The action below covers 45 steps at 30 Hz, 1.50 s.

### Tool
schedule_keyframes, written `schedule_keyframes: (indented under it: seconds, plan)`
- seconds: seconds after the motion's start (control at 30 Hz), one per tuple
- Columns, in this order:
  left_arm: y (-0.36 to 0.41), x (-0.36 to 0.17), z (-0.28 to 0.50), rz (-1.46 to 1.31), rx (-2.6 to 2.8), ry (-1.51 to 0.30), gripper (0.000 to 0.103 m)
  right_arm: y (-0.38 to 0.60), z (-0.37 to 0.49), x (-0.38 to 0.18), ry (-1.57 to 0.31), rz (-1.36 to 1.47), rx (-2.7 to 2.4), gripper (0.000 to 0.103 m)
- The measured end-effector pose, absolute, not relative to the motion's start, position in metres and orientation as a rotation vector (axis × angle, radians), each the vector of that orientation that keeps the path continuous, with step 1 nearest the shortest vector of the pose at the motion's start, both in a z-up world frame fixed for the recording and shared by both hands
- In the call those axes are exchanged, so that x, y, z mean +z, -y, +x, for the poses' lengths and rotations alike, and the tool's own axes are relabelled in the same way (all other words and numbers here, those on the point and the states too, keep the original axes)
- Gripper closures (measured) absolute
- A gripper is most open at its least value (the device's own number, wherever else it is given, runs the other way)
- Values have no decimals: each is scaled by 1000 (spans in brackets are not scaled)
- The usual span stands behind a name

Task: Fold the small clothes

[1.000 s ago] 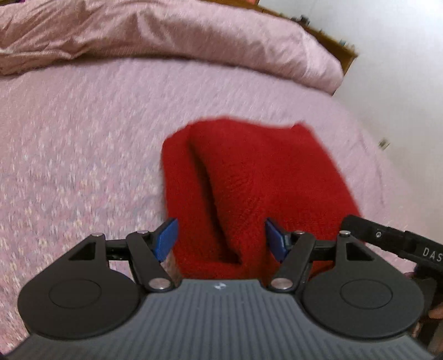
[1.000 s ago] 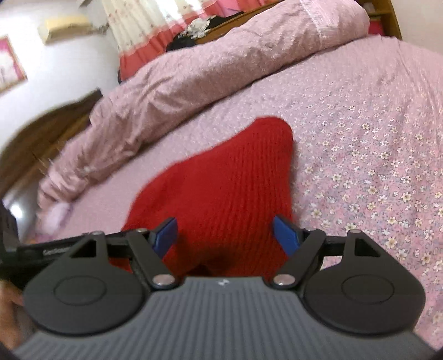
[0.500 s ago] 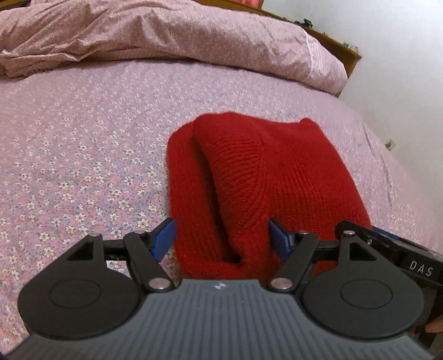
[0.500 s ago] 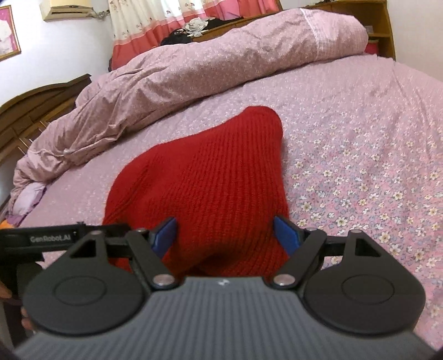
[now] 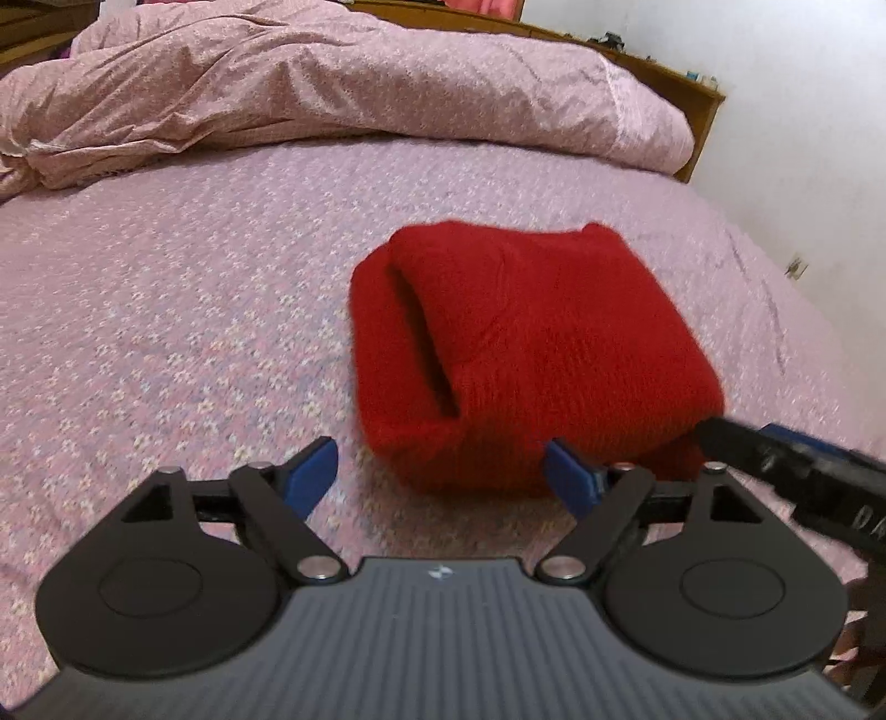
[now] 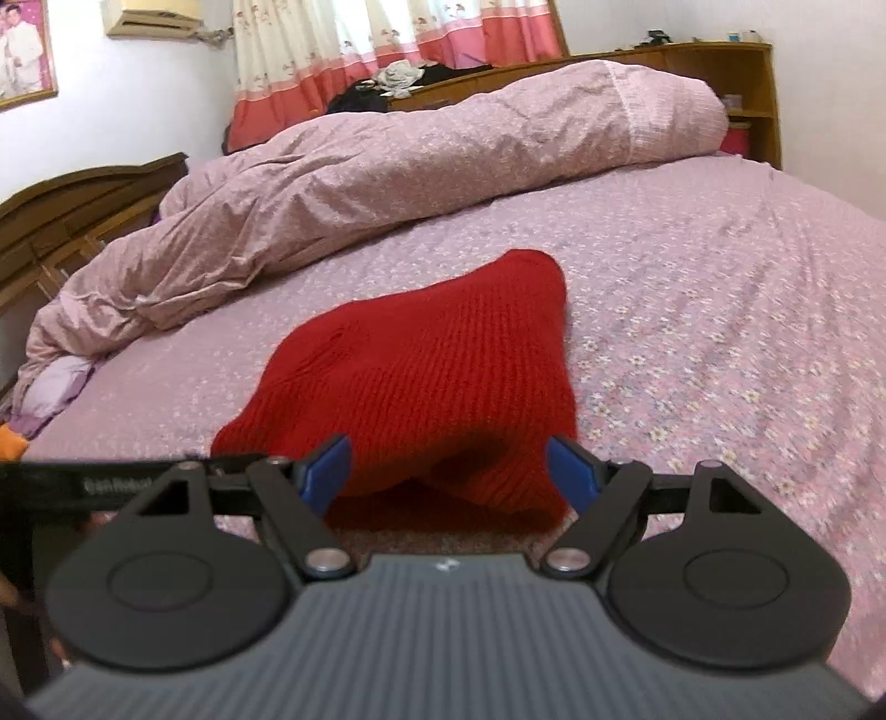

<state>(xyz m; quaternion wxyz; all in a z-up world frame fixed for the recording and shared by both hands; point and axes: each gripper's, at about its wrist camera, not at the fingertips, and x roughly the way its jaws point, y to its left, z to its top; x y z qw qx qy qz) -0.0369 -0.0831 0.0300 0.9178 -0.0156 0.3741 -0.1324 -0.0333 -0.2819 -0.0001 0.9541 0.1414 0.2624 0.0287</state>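
Left wrist view, garment: a red knitted sweater (image 5: 531, 343) lies folded into a thick, squarish bundle on the bed, just ahead of the left gripper (image 5: 443, 465).
Left wrist view, tool: the jaws are opening and stand wide; the blue pads flank the bundle's near edge without pressing it, and nothing is held.
Left wrist view, other tool: the right gripper's black finger reaches in from the right edge, just beside the bundle's near right corner.
Left wrist view, fold: a dark slot runs along the left side where an upper layer rolls over a lower one; the edges are rounded and puffy, not creased.
Left wrist view, surface: a pink floral bedsheet (image 5: 166, 332), soft and finely printed, with a crumpled pink duvet (image 5: 332, 88) heaped behind.
Right wrist view, garment: the same sweater (image 6: 432, 376) tapers away to a rounded far corner, its ribbed knit rows plain to see.
Right wrist view, tool: the right gripper (image 6: 448, 471) is spread wide and empty, its pads either side of the raised near edge.
Right wrist view, room: a wooden headboard (image 6: 692, 61) and pink-banded curtains (image 6: 387, 50) stand beyond the duvet.
Handling, judged: light, limp and springy; the bulky knit likely gives under a pinch and may unroll if let go. Not fragile; the yarn should grip the pads well.
Hold, judged: pinch all layers together at the near corners, one per gripper.
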Motion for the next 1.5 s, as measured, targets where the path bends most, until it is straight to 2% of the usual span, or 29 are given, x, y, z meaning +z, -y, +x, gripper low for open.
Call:
schedule_keyframes:
  seconds: [0.6,1.5]
  plan:
    - [98,15,-59,16,-224,-795,17,280,-51,-26,-584,236,19,23]
    - [101,5,-59,14,-233,-825,17,276,-48,-31,-610,261,40,23]
